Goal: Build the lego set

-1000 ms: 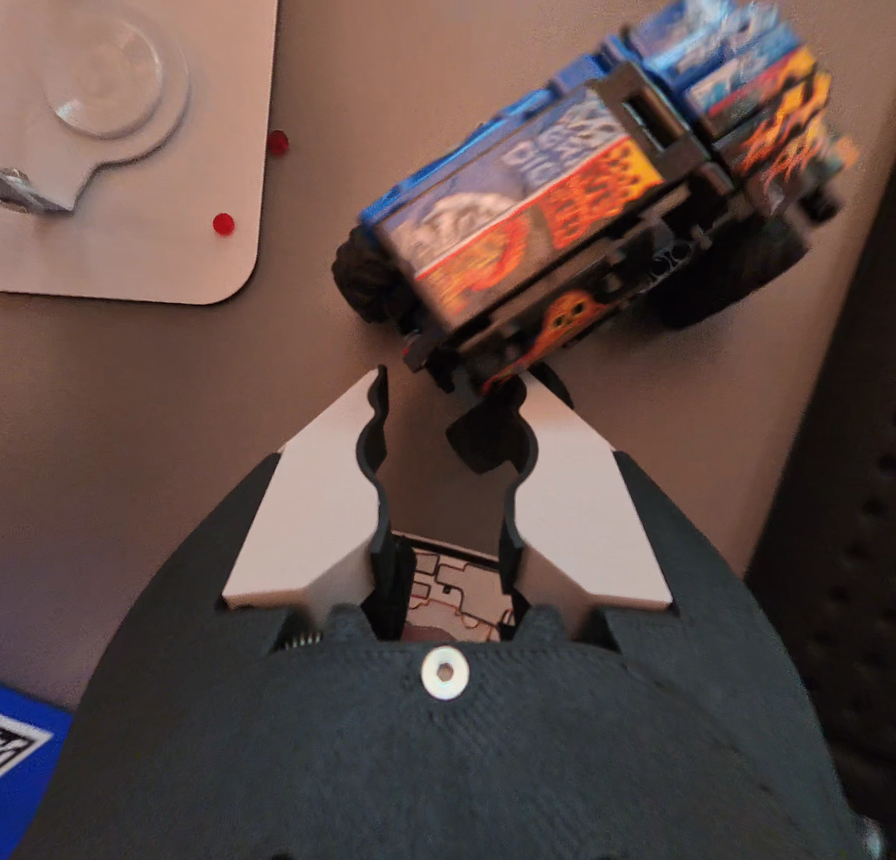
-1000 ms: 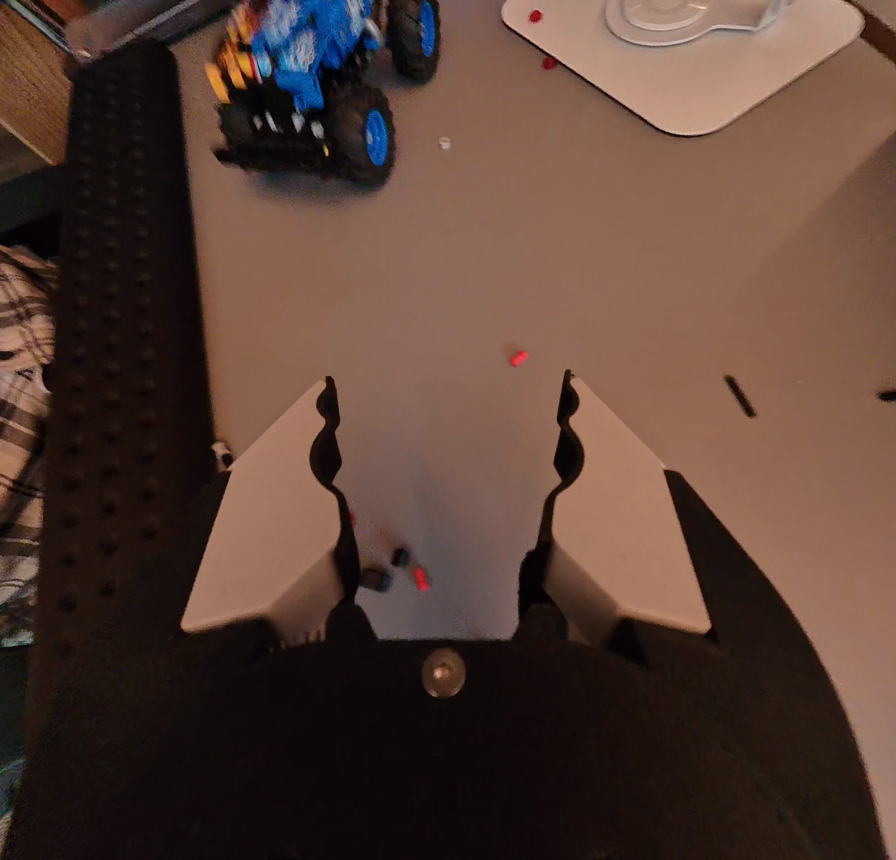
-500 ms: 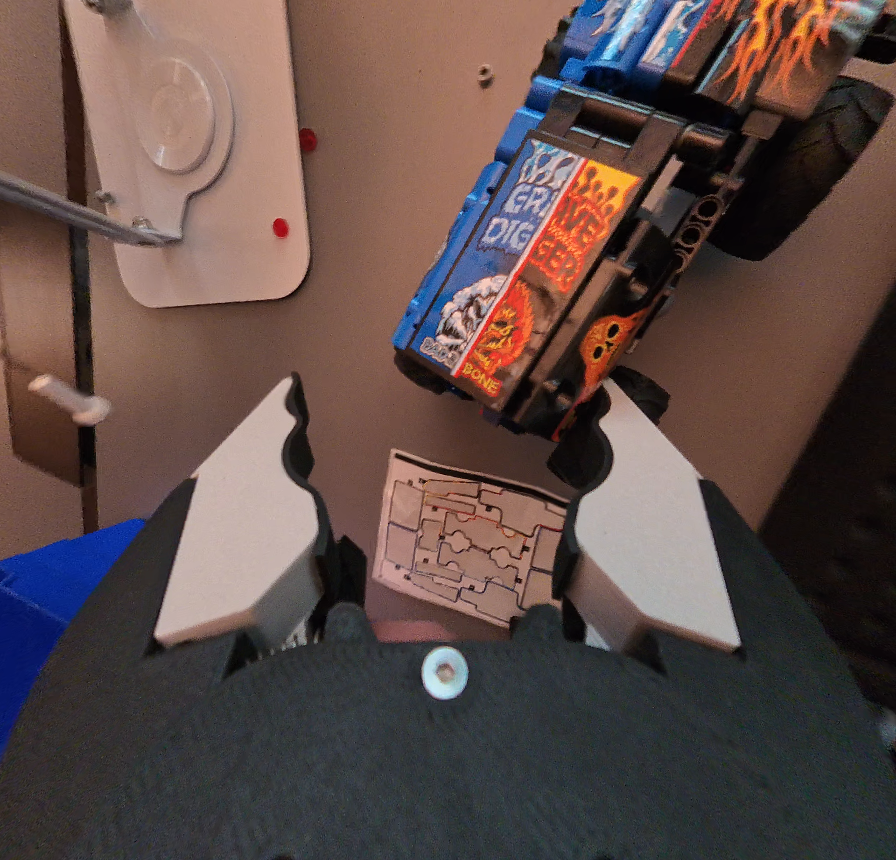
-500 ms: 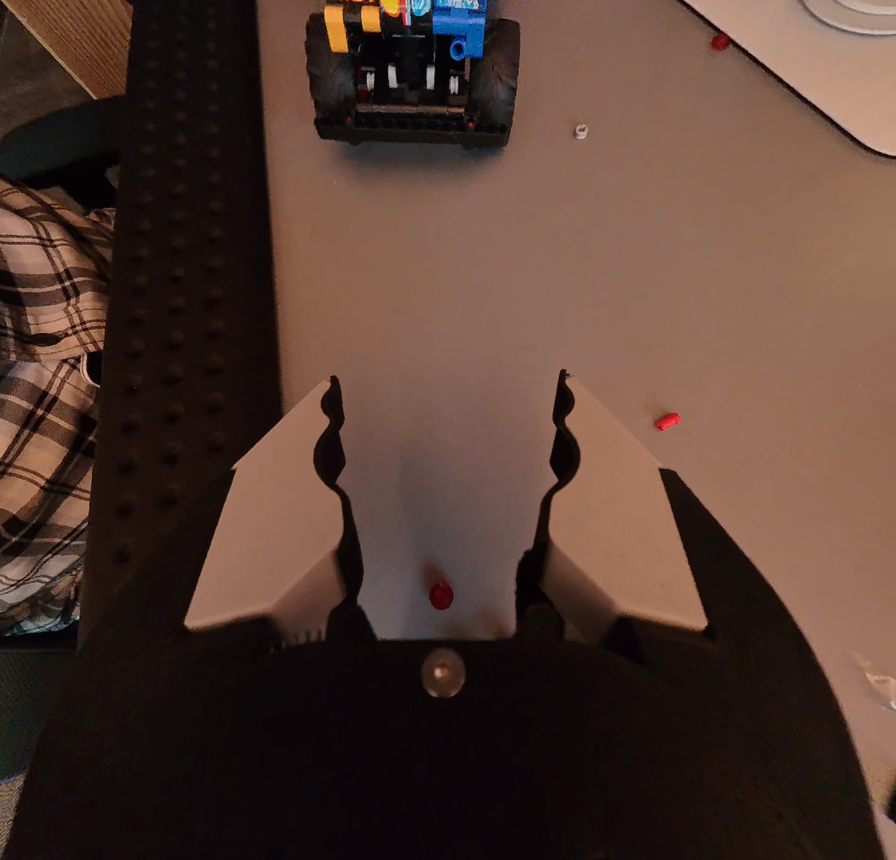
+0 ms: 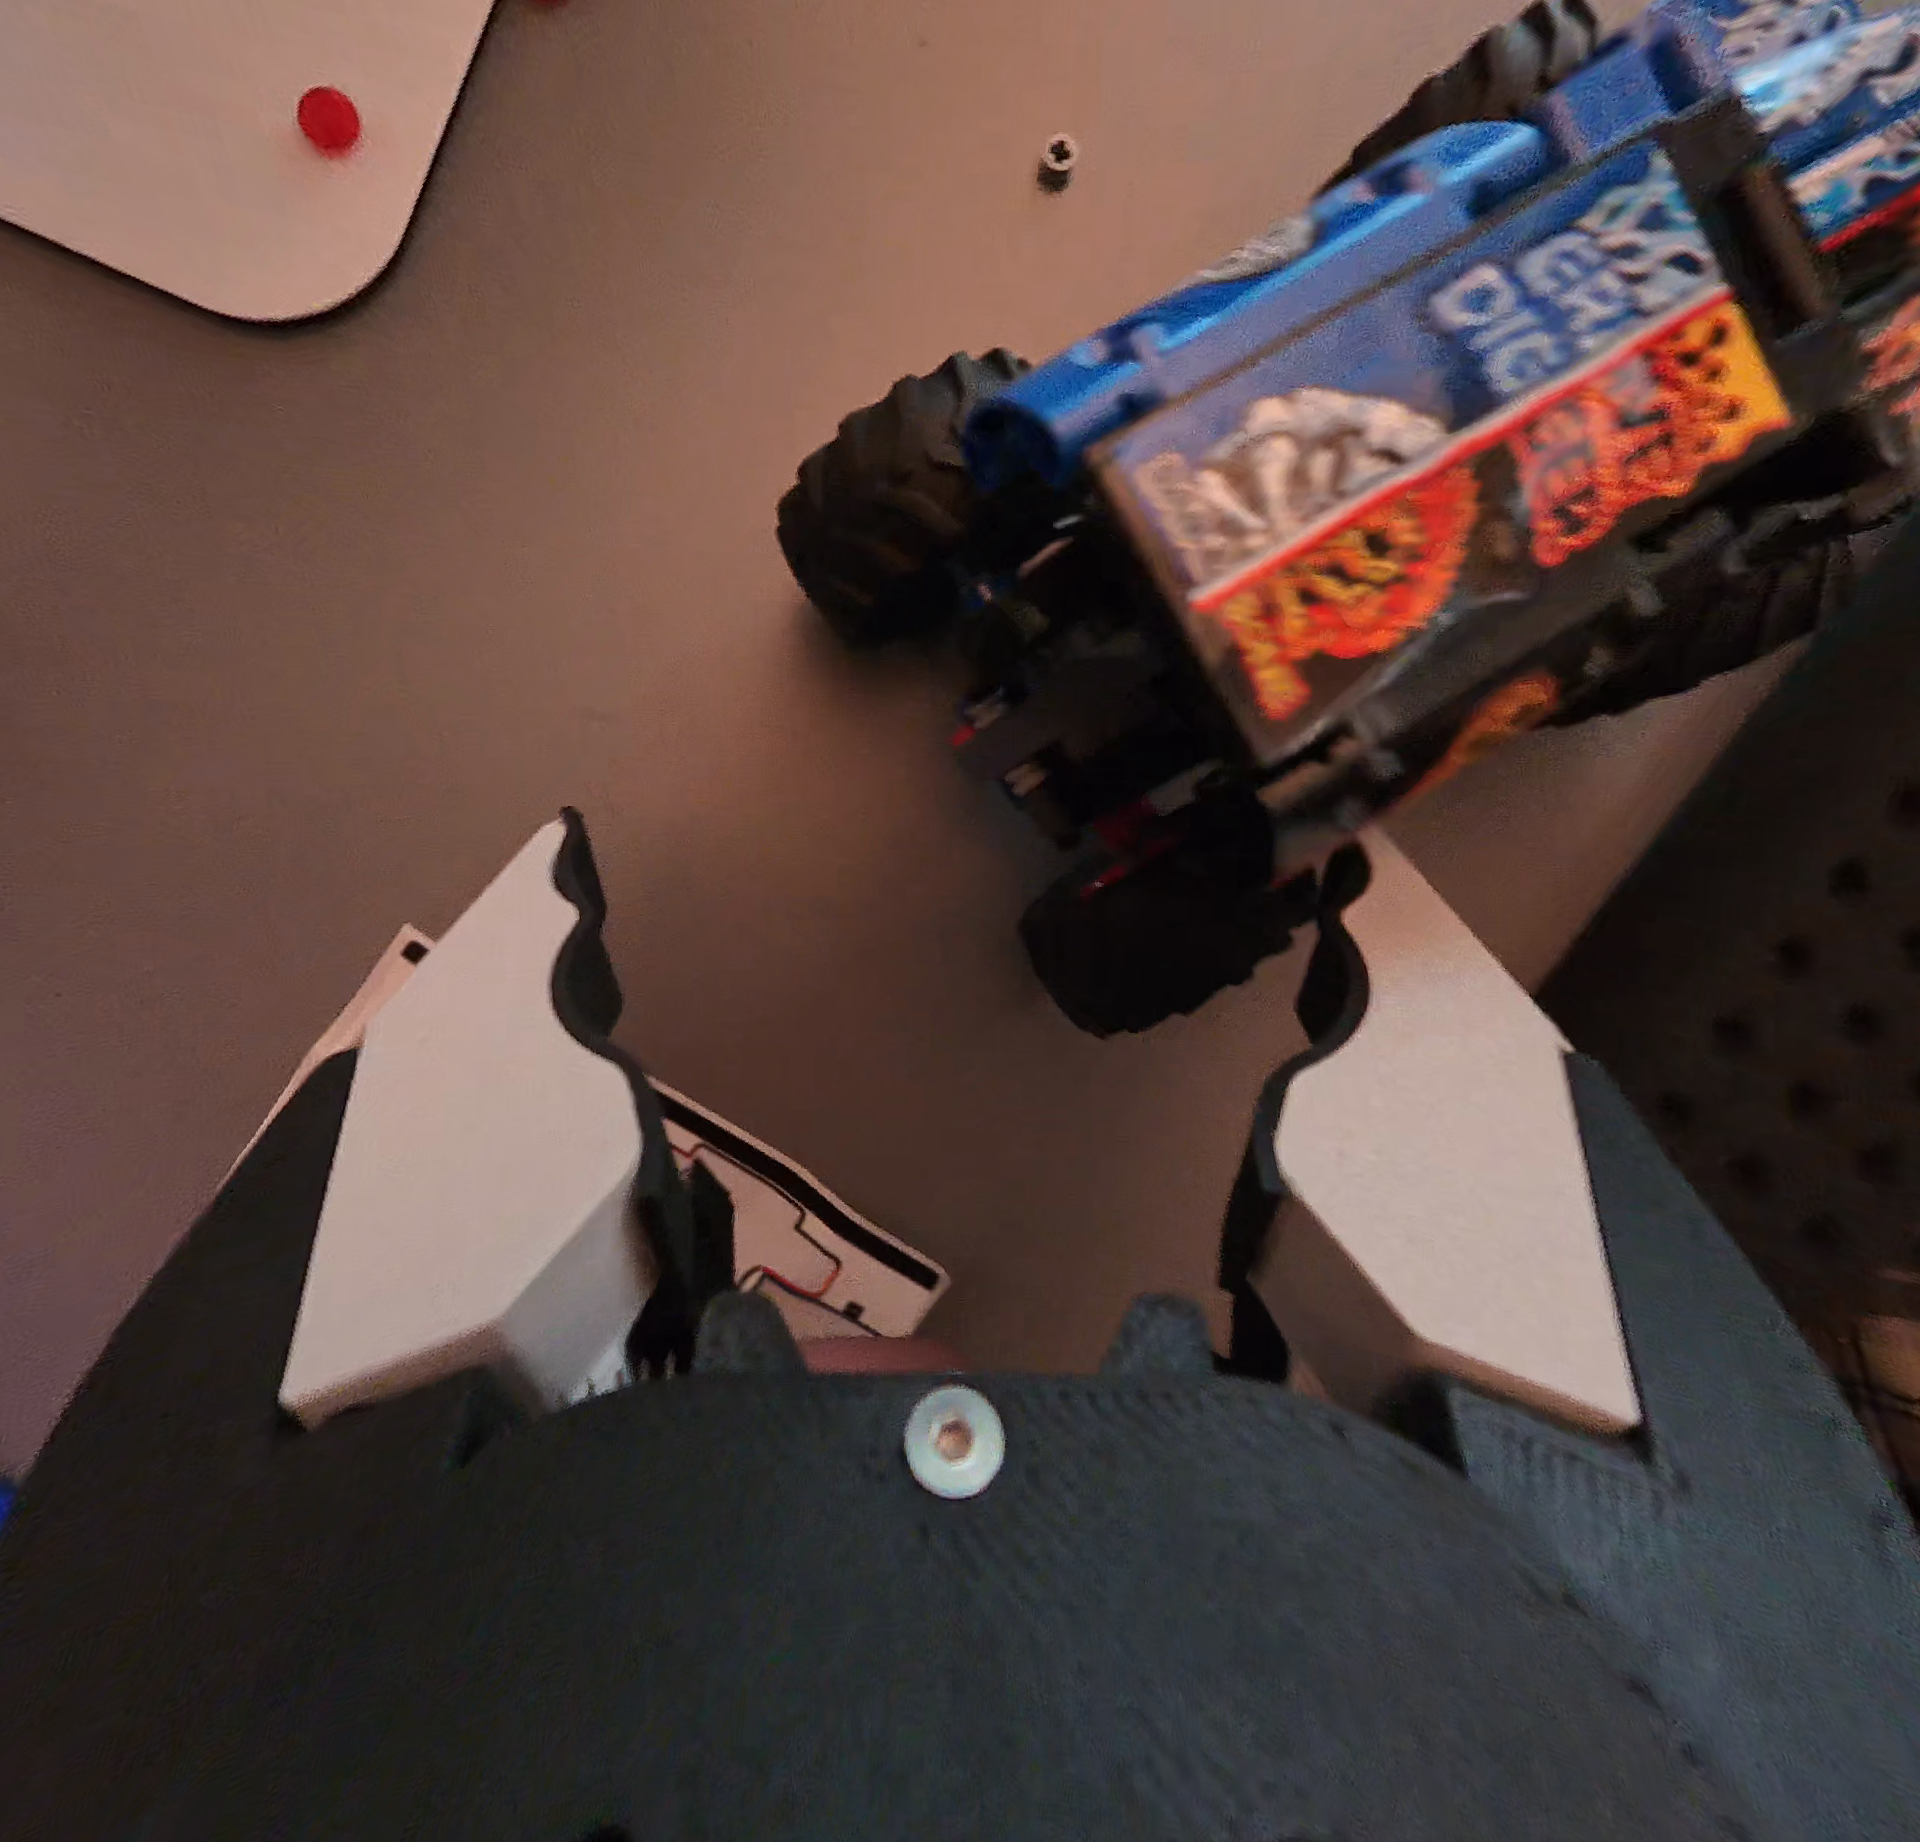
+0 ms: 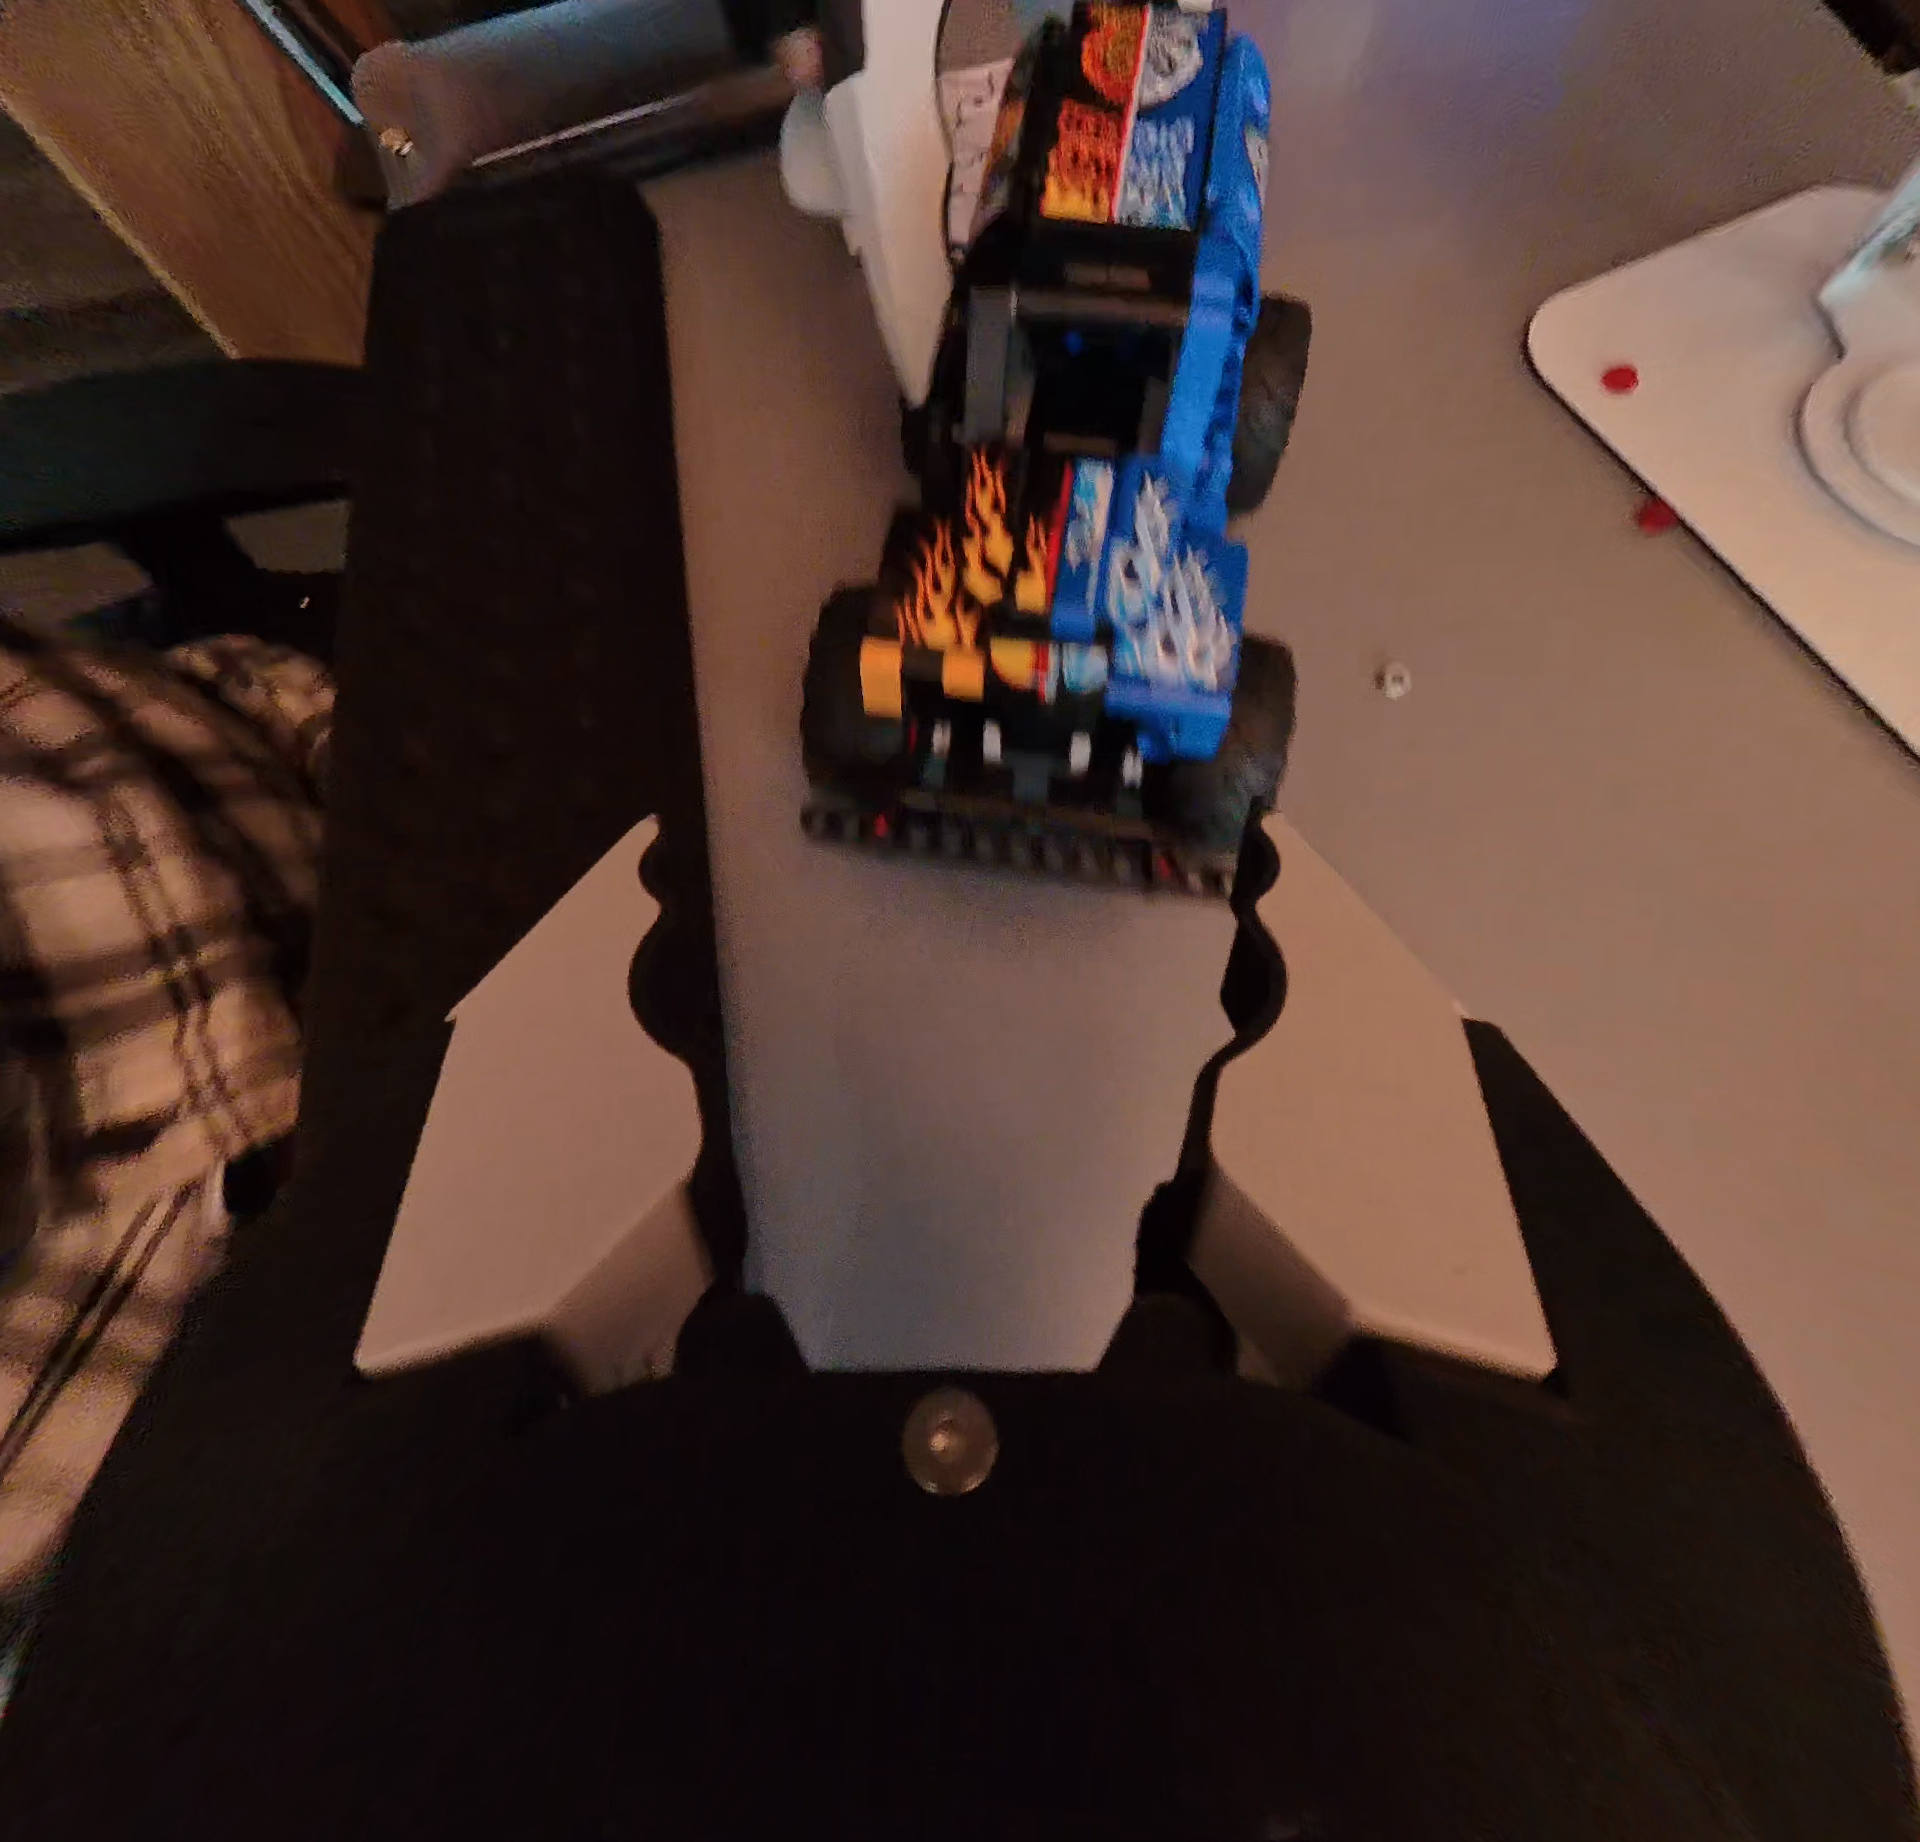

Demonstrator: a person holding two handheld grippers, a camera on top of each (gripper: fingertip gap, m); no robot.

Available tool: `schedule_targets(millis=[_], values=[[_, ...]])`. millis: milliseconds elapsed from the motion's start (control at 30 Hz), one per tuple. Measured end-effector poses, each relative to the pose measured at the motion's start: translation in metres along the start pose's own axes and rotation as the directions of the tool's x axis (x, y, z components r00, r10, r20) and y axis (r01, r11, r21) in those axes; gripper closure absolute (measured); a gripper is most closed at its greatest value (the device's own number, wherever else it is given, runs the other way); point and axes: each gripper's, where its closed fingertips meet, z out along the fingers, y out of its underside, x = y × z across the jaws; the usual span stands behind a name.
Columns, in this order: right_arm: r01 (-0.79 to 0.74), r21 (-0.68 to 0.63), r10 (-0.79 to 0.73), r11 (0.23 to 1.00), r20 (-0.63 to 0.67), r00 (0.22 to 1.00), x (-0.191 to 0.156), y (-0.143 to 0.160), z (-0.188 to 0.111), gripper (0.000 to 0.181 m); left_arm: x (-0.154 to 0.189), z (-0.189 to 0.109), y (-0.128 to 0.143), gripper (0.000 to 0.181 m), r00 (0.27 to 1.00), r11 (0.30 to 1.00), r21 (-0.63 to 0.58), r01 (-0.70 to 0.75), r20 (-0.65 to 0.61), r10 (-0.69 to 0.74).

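Note:
A built Lego monster truck [image 5: 1371, 504], blue on one side and black with orange flames on the other, stands on the grey table with black tyres. In the left wrist view it is at the upper right, its rear wheel just ahead of my right fingertip. My left gripper [image 5: 956, 847] is open and empty. In the right wrist view the truck [image 6: 1070, 504] faces me, its front bumper just beyond my fingertips. My right gripper [image 6: 951, 836] is open and empty. The left gripper's white finger [image 6: 883, 182] shows behind the truck.
A white sticker sheet [image 5: 800, 1242] lies under my left gripper. A white base plate [image 5: 208, 99] with a red stud [image 5: 328, 117] sits at upper left. A small grey piece [image 5: 1058, 153] lies on the table. A black studded mat [image 6: 499, 545] runs along the table's edge; plaid cloth [image 6: 135, 909] lies beyond. The right tips stand about 12 cm off the small grey piece [image 5: 1058, 153].
My right gripper has moved forward close to the truck's front. My left gripper has shifted, opened a little wider, and now sits nearer the truck's rear wheel. The sticker sheet is now partly under the left finger.

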Motion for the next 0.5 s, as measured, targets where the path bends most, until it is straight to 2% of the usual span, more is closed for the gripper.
schedule_targets(millis=[33, 100, 167, 200, 267, 300, 367, 433, 500], values=[[-0.002, 0.004, 0.002, 1.0, -0.028, 1.0, 0.0, -0.007, 0.012, 0.078, 0.005, -0.002, -0.002, 0.041, 1.0, 1.0, 0.01, 0.009, -0.008, -0.009], [0.004, -0.009, -0.005, 1.0, -0.099, 0.995, 0.006, -0.016, 0.031, 0.082, 0.01, -0.004, -0.012, 0.042, 0.993, 0.992, 0.073, 0.106, -0.053, -0.102], [-0.012, -0.047, 0.005, 0.999, -0.153, 0.988, 0.015, -0.013, 0.042, 0.087, 0.015, -0.005, -0.003, 0.041, 0.994, 0.994, 0.054, 0.092, -0.061, -0.088], [-0.032, -0.045, 0.025, 0.999, -0.147, 0.989, 0.016, -0.014, 0.043, 0.092, 0.011, -0.009, 0.003, 0.043, 1.0, 0.999, 0.037, 0.023, 0.0, -0.023], [-0.023, -0.042, 0.018, 0.999, -0.13, 0.991, 0.016, -0.013, 0.043, 0.092, 0.003, -0.021, 0.009, 0.049, 0.967, 0.977, -0.034, -0.21, 0.142, 0.213], [-0.012, -0.038, 0.008, 0.999, -0.122, 0.993, 0.015, -0.013, 0.043, 0.092, 0.014, -0.026, -0.003, 0.05, 0.938, 0.948, 0.012, -0.318, 0.148, 0.313], [-0.012, -0.025, 0.009, 1.0, -0.101, 0.995, 0.015, -0.013, 0.044, 0.093, 0.039, -0.035, -0.034, 0.064, 0.894, 0.887, 0.121, -0.445, 0.122, 0.432], [-0.02, -0.012, 0.019, 1.0, -0.084, 0.996, 0.015, -0.015, 0.046, 0.093, 0.046, -0.033, -0.055, 0.071, 0.807, 0.806, 0.09, -0.585, 0.162, 0.568], [-0.013, -0.003, 0.012, 1.0, -0.081, 0.997, 0.015, -0.016, 0.047, 0.093, 0.056, -0.02, -0.059, 0.079, 0.766, 0.767, 0.029, -0.641, 0.084, 0.638]])
